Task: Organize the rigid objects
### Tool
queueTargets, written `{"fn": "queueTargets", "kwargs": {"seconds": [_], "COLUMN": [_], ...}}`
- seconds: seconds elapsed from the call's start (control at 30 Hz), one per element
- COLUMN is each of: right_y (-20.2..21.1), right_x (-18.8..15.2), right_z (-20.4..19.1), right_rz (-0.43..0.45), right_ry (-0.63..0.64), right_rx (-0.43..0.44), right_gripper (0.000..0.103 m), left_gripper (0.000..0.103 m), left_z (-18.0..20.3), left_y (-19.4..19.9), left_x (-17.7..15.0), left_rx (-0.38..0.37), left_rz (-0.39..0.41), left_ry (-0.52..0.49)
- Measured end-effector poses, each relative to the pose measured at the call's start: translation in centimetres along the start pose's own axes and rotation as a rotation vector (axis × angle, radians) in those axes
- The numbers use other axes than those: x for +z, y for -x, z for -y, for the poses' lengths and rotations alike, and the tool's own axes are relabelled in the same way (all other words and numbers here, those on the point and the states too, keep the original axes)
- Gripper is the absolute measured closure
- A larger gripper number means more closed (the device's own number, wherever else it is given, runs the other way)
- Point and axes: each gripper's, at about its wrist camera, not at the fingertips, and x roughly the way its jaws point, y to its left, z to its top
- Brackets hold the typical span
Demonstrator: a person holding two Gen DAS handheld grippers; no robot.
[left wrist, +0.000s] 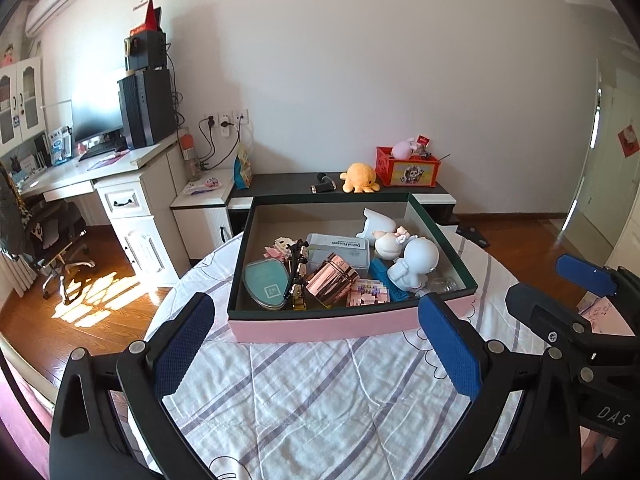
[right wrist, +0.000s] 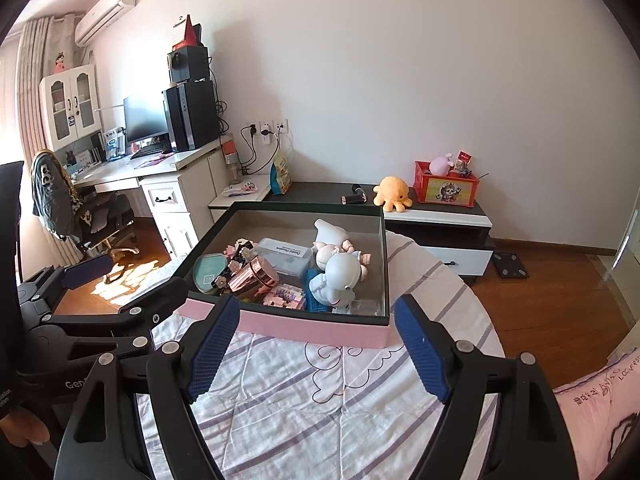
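A pink box (left wrist: 320, 326) (right wrist: 312, 328) with a dark green rim lies on the striped quilt (left wrist: 320, 392). Inside are a white figurine (left wrist: 416, 264) (right wrist: 340, 276), a rose-gold tin (left wrist: 330, 280) (right wrist: 254, 278), a teal oval case (left wrist: 266, 286) (right wrist: 210, 270), a clear flossers box (left wrist: 340, 246), a pink brick model (left wrist: 368, 294) and a small doll (left wrist: 390, 240). My left gripper (left wrist: 318, 306) (right wrist: 132, 280) hovers open just short of the box's front wall. My right gripper (right wrist: 316, 308) (left wrist: 556, 284) stands beside it, also open and holding nothing.
Behind the bed a low dark cabinet (left wrist: 400, 192) carries an orange octopus plush (left wrist: 358, 178) and a red crate (left wrist: 406, 168). To the left stand a white desk (left wrist: 100, 168) with a computer and an office chair (left wrist: 56, 232). A pink pillow (right wrist: 592, 408) lies at the right.
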Motion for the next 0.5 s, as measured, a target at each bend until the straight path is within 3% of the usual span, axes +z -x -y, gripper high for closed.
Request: {"fn": "queueTargets", "kwargs": {"seconds": [0.13,0.33,0.5], "right_y": [1.7,5.8,10.0], "right_x": [-0.5,-1.3,-2.6], "right_z": [-0.7,-1.6,-2.6], "right_rz": [0.016,0.087,0.179], "right_ry": [0.000,0.008,0.022], "right_rx": [0.005,0.014,-0.001], "right_gripper": [0.022,0.021,0.012], "left_gripper": [0.000,0.000,0.000], "left_z": [0.1,0.0,-0.1], "left_y": [2.4,7.5,12.1], "left_x": [-0.6,-1.4,-2.4], "left_rx": [0.034,0.059,0.074], "left_rz": [0.041,0.174,0.283], "left_ry": [-0.022,-0.028,-0.003]}}
